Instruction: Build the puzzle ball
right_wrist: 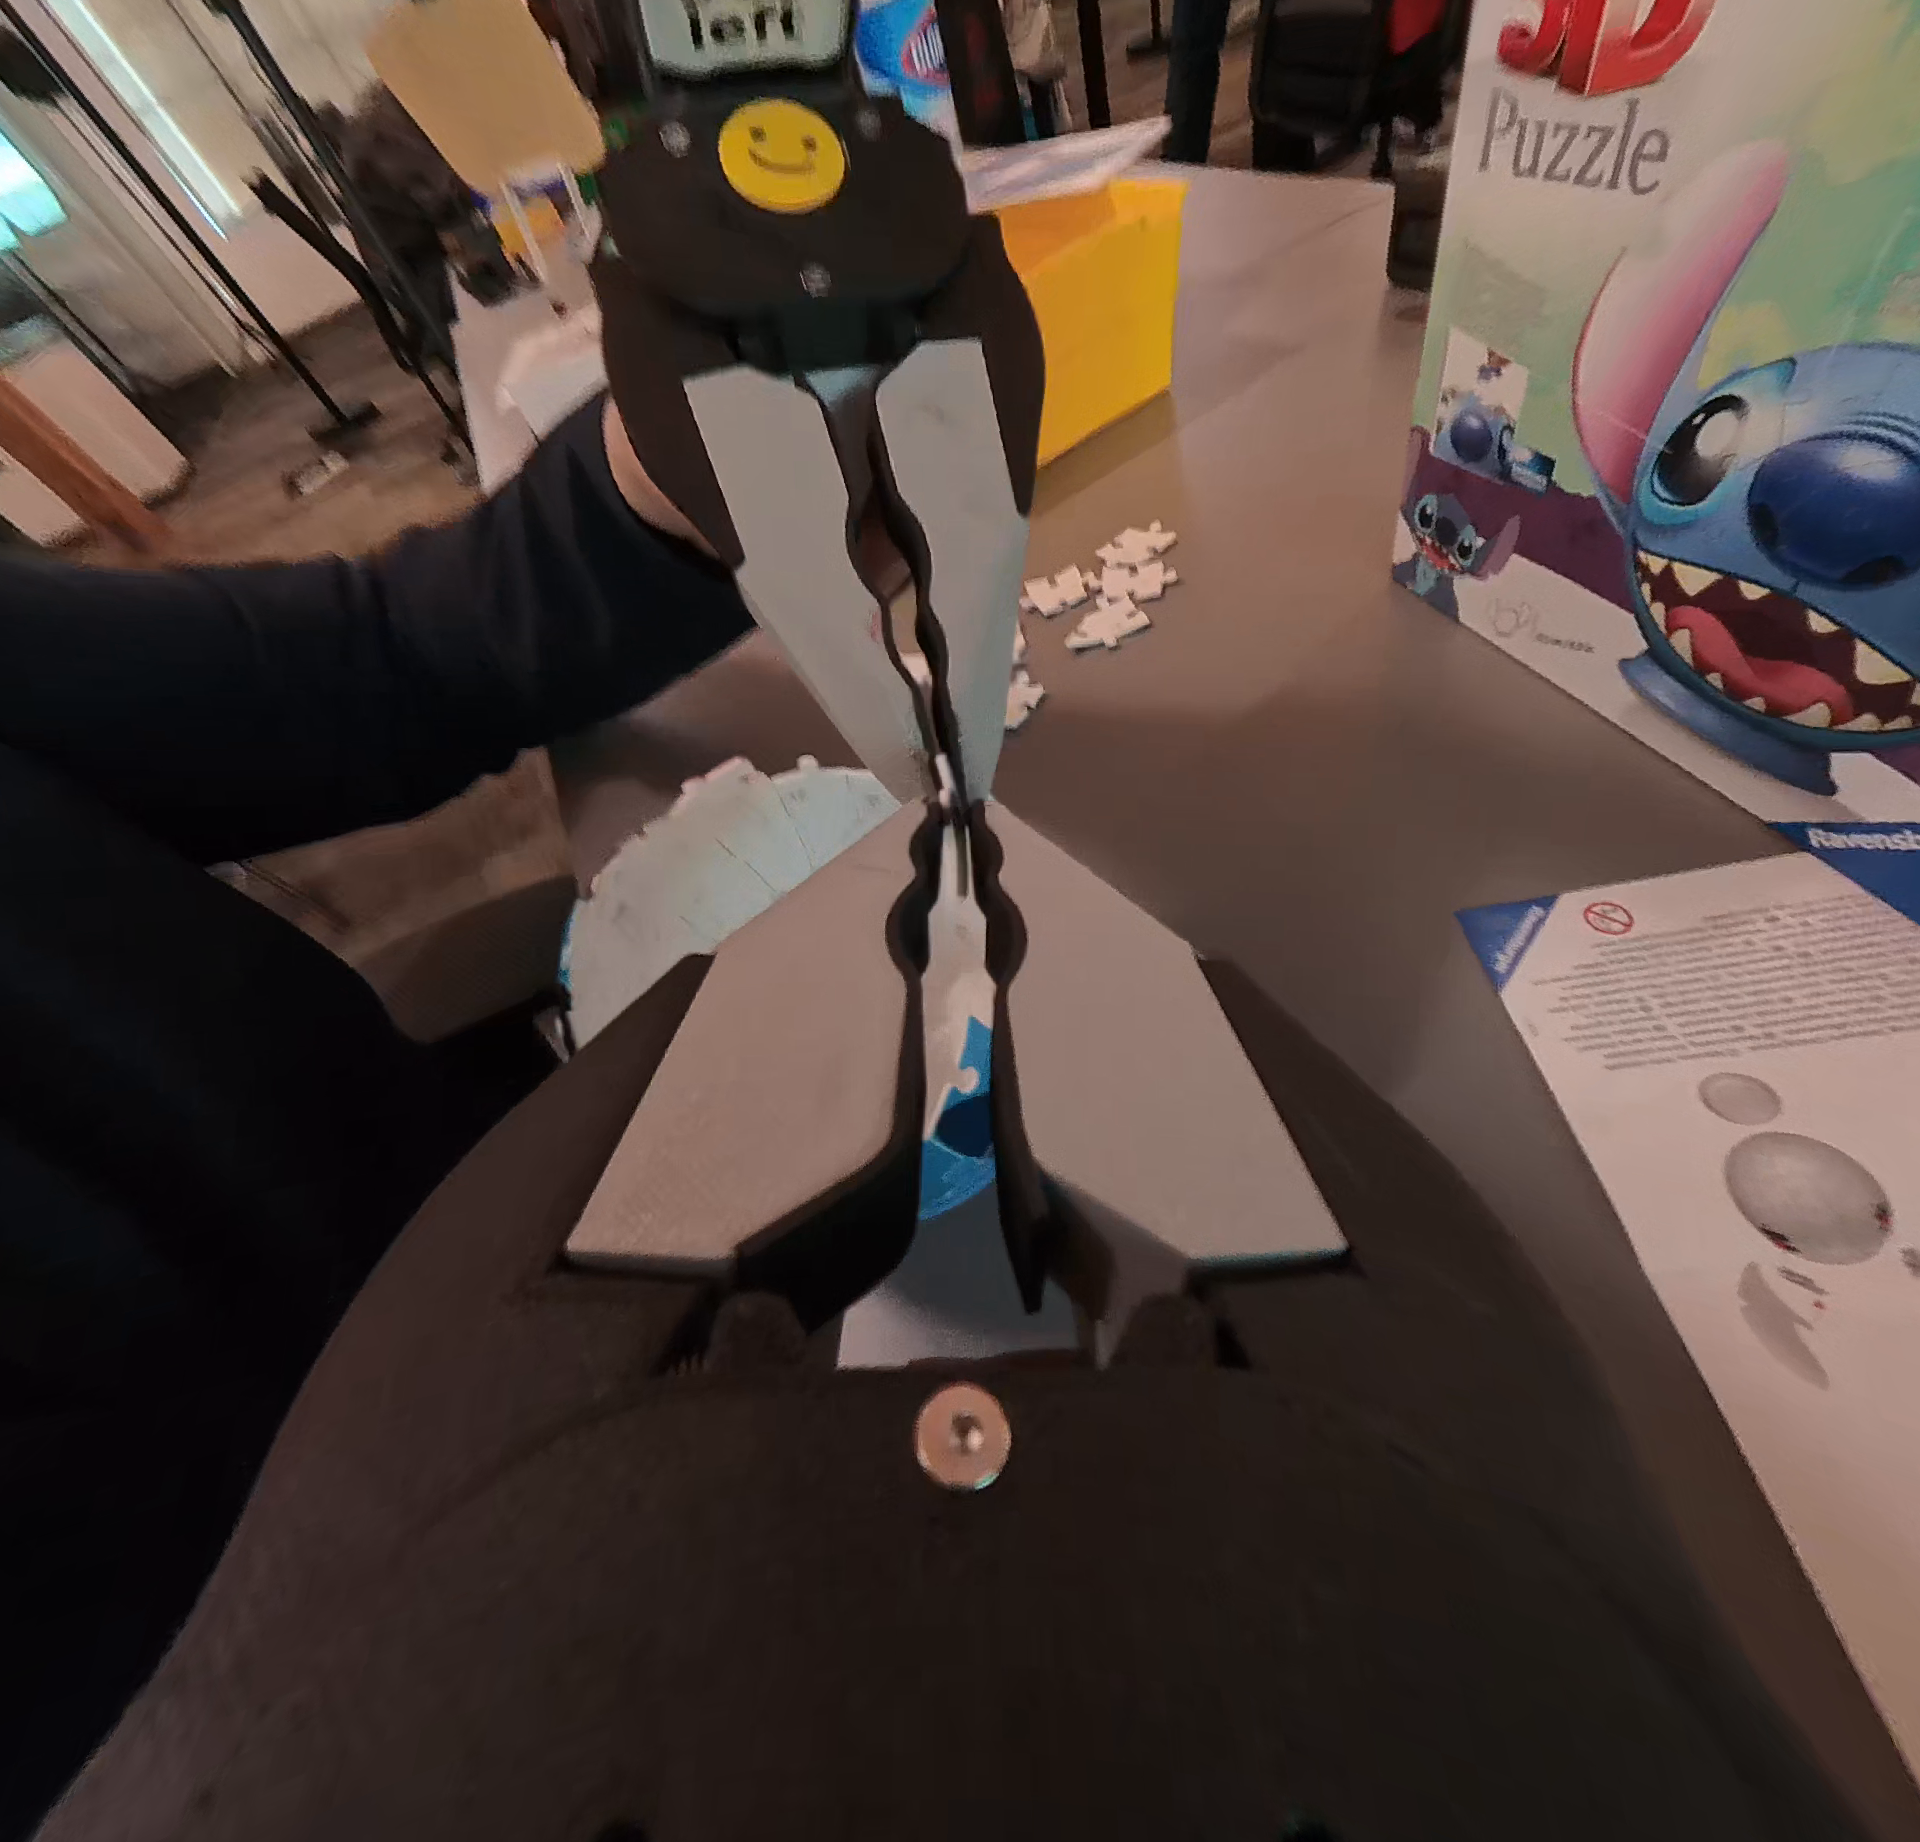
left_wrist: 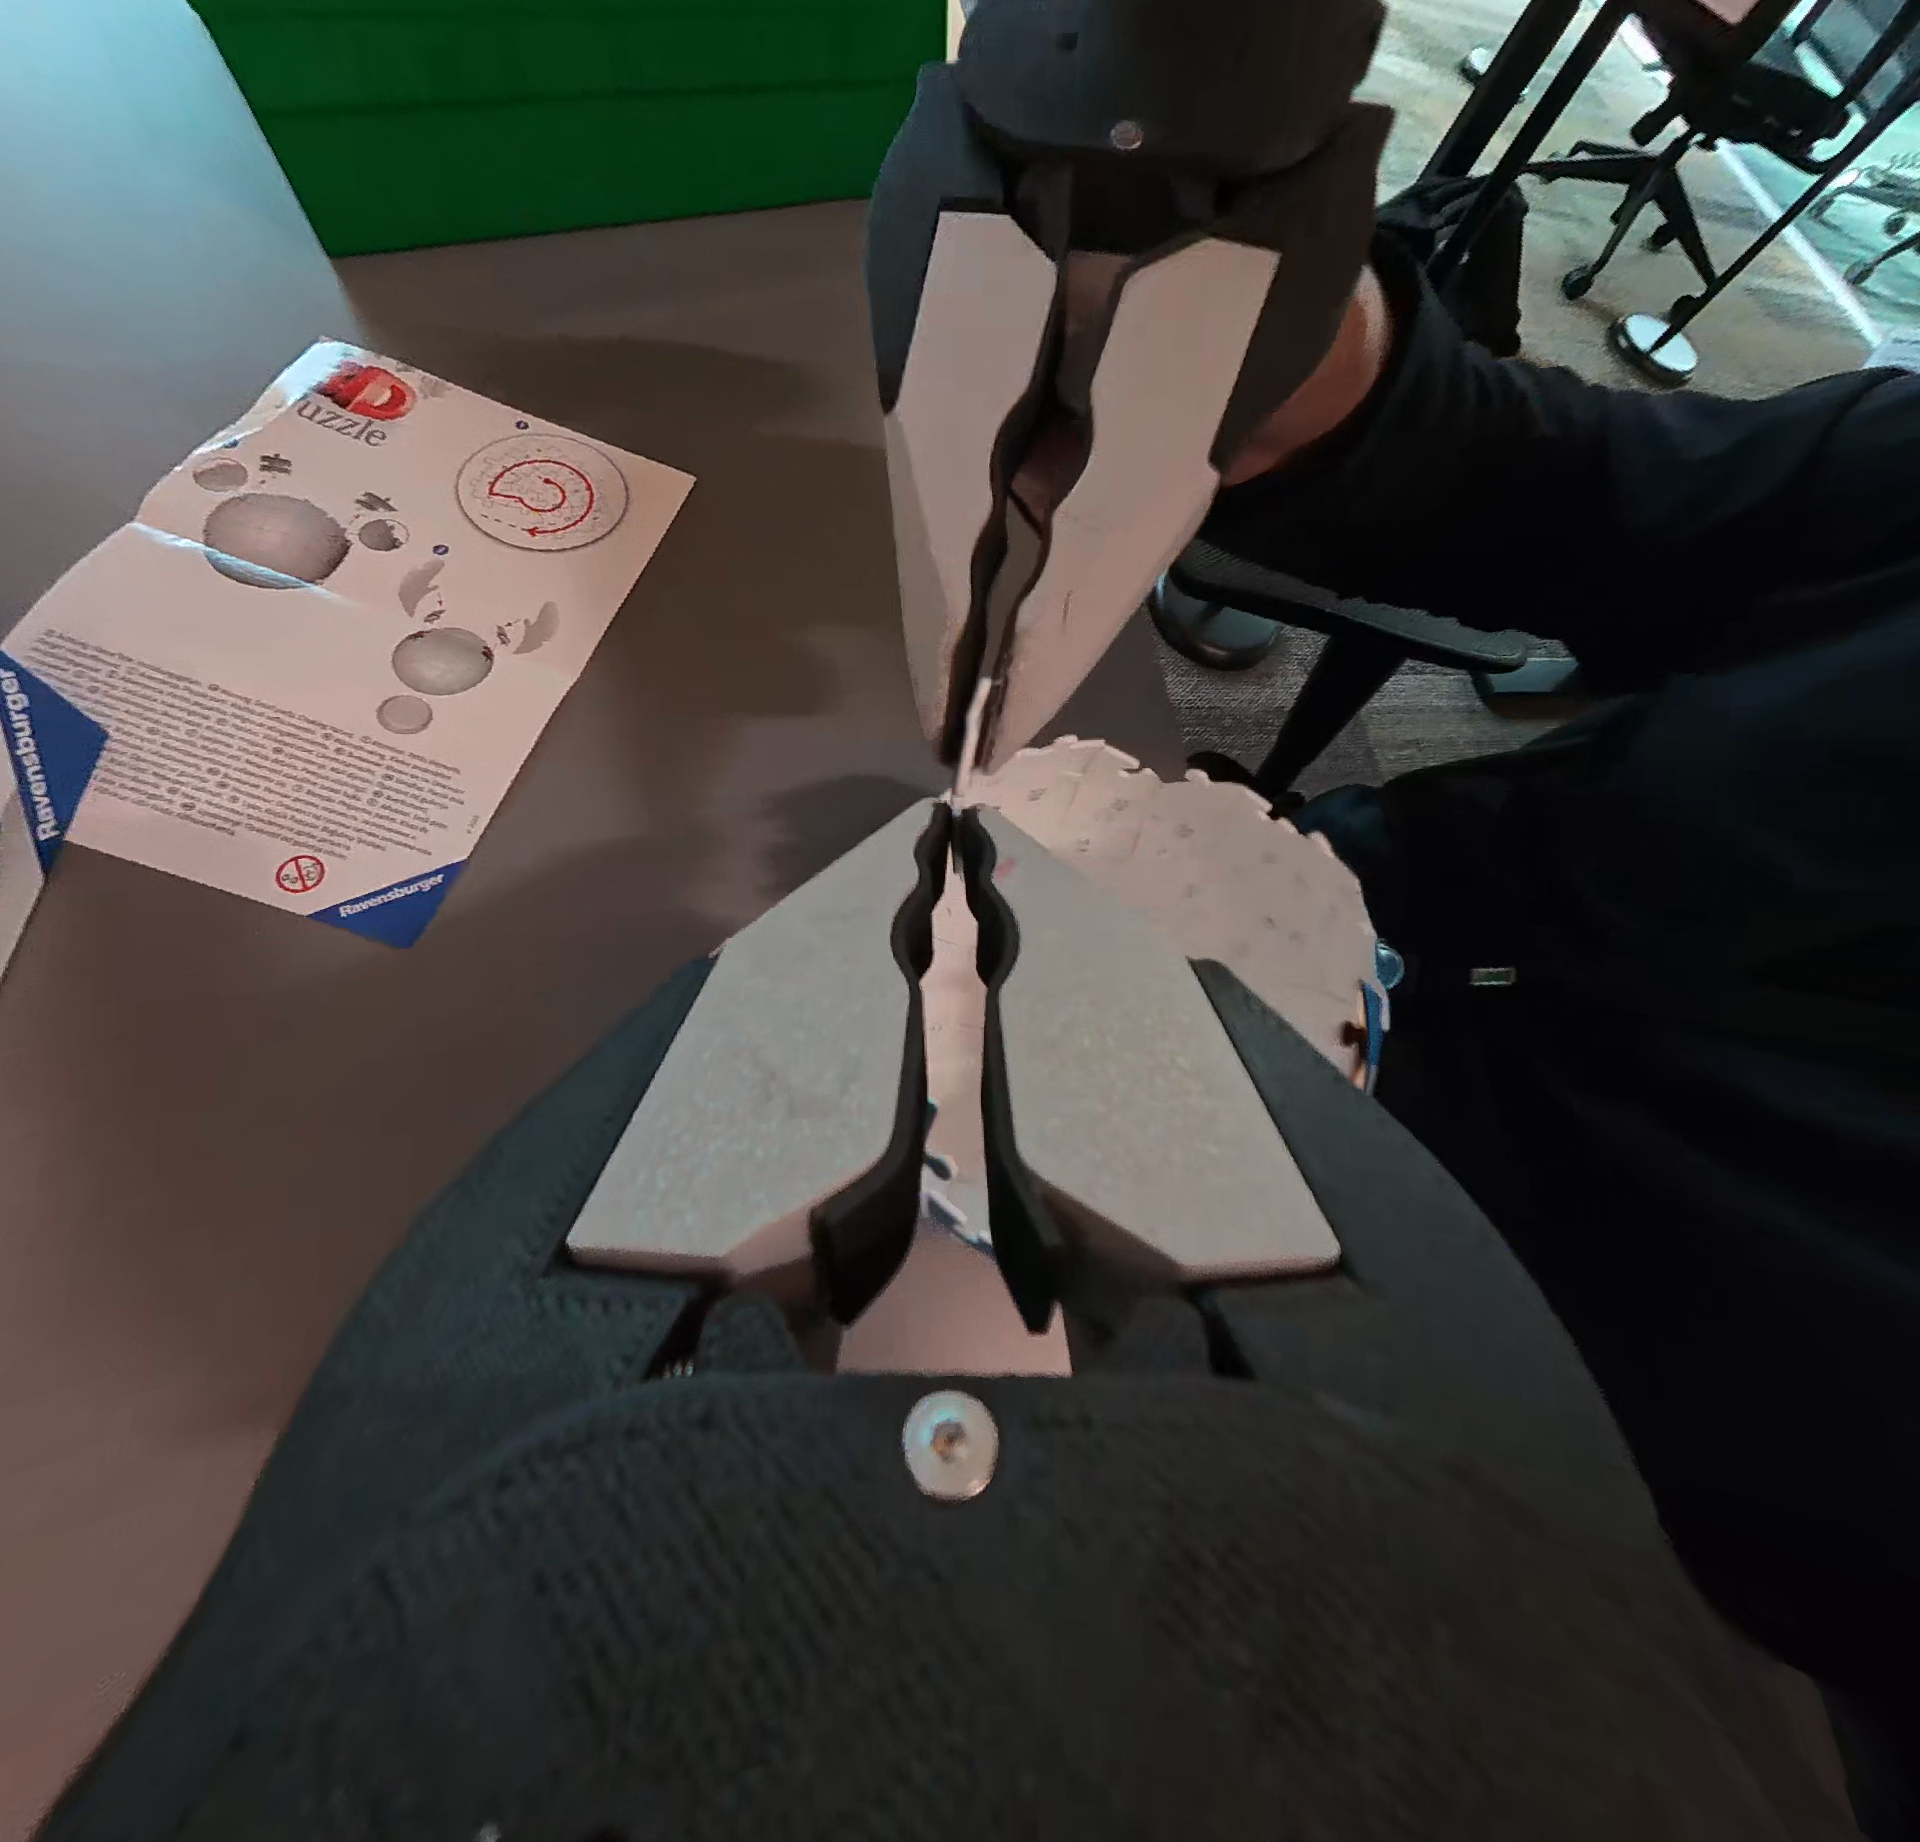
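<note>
My left gripper and right gripper meet tip to tip above the table, both with jaws shut. A small white puzzle piece sits between the right gripper's fingers. Its edge reaches the left gripper's tips, which pinch its other end. In the left wrist view the right gripper comes in from the top. In the right wrist view the left gripper comes in from the top. The partly built puzzle ball, a white shell with a blue outer side, lies just behind and below the tips.
A folded instruction sheet lies on the brown table and also shows in the right wrist view. A green box stands at the back. The puzzle box, a yellow bin and several loose white pieces are beyond. A person's dark sleeve is close. Both grippers' tips are close together, under 4 cm apart.
</note>
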`<state>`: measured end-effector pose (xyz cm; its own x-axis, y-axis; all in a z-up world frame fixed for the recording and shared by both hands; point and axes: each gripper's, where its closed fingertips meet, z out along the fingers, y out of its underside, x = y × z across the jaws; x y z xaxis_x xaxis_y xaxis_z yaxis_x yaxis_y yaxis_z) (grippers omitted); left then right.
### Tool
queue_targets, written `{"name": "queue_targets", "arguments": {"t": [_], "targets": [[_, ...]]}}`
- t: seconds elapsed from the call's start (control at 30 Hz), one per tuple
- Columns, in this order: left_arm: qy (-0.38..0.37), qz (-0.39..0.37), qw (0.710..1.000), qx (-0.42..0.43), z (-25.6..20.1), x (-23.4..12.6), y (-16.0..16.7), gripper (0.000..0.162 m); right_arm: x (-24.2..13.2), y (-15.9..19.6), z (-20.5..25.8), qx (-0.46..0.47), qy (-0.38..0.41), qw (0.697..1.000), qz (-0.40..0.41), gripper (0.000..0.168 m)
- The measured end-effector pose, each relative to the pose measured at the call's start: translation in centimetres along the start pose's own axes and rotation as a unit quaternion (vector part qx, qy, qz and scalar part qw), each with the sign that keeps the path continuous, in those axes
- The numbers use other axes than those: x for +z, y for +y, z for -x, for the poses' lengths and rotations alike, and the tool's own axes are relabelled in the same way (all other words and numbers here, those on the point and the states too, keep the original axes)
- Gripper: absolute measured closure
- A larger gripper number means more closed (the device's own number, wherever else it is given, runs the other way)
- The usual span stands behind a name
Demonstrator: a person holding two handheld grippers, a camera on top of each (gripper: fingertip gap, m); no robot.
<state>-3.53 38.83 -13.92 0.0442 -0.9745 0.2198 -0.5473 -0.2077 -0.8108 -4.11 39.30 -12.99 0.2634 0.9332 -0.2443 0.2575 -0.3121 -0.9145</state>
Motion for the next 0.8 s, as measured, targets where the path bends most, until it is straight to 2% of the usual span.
{"name": "queue_targets", "arguments": {"t": [0.23,0.27,0.3,0.43,0.8], "targets": [[-0.040,0.052,0.997,0.035,0.8,0.8,1.3,0.162,0.4,1.3,-1.1,-0.081,0.103,0.987,0.091,0.168],[-0.041,0.058,0.997,0.039,0.8,0.9,1.5,0.162,0.4,1.2,-1.2,-0.081,0.112,0.986,0.096,0.163],[-0.039,0.059,0.997,0.041,0.7,0.9,1.5,0.162,0.4,1.2,-1.1,-0.081,0.113,0.985,0.098,0.159],[-0.045,0.063,0.996,0.046,0.7,0.7,1.4,0.162,0.4,1.3,-0.7,-0.093,0.107,0.983,0.116,0.168],[-0.037,0.078,0.995,0.047,0.4,0.8,1.9,0.162,0.5,2.2,-0.3,-0.122,0.122,0.971,0.166,0.168]]}}
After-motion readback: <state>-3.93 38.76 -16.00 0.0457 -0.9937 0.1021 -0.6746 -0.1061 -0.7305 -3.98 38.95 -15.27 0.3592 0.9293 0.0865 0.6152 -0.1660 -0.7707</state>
